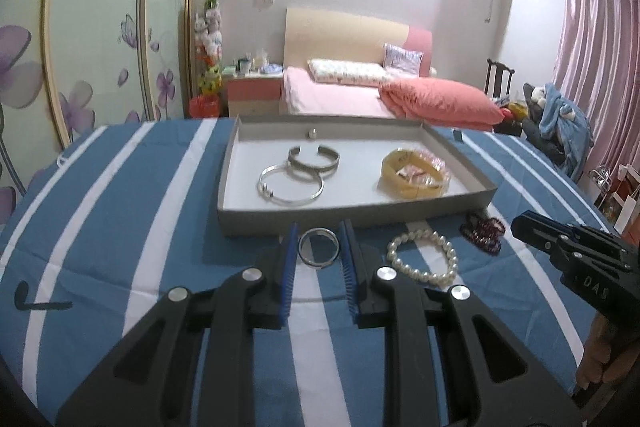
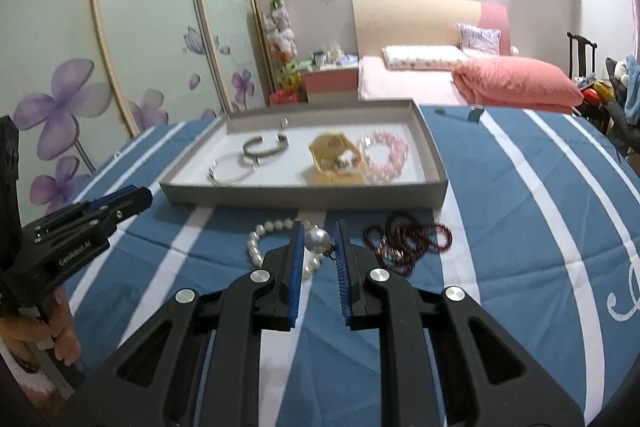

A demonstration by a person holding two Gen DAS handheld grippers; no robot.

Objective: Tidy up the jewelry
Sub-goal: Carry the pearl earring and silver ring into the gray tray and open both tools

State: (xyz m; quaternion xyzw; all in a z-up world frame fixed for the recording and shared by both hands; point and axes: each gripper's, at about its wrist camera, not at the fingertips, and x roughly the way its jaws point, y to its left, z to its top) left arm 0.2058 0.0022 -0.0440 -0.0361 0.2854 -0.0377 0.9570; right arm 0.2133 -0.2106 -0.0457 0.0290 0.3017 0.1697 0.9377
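Note:
A grey tray (image 1: 348, 217) (image 2: 304, 197) on the blue striped cloth holds two silver bangles (image 1: 290, 181) (image 2: 230, 169), a dark cuff (image 1: 314, 157) (image 2: 266, 147), a yellow bangle (image 1: 412, 173) (image 2: 334, 161), a pink bead bracelet (image 2: 386, 155) and a small ring (image 1: 311, 134). My left gripper (image 1: 319, 247) is shut on a silver ring (image 1: 319, 247). My right gripper (image 2: 318, 241) is shut on a large pearl earring (image 2: 318, 239). A white pearl bracelet (image 1: 424, 257) (image 2: 272, 239) and dark red beads (image 1: 482, 229) (image 2: 408, 239) lie in front of the tray.
The cloth (image 1: 120, 227) covers the table. A bed (image 1: 360, 95) with pink bedding stands behind, a wardrobe with flower doors (image 1: 100, 47) at the left, pink curtains (image 1: 596, 67) at the right. The right gripper shows in the left wrist view (image 1: 568, 247).

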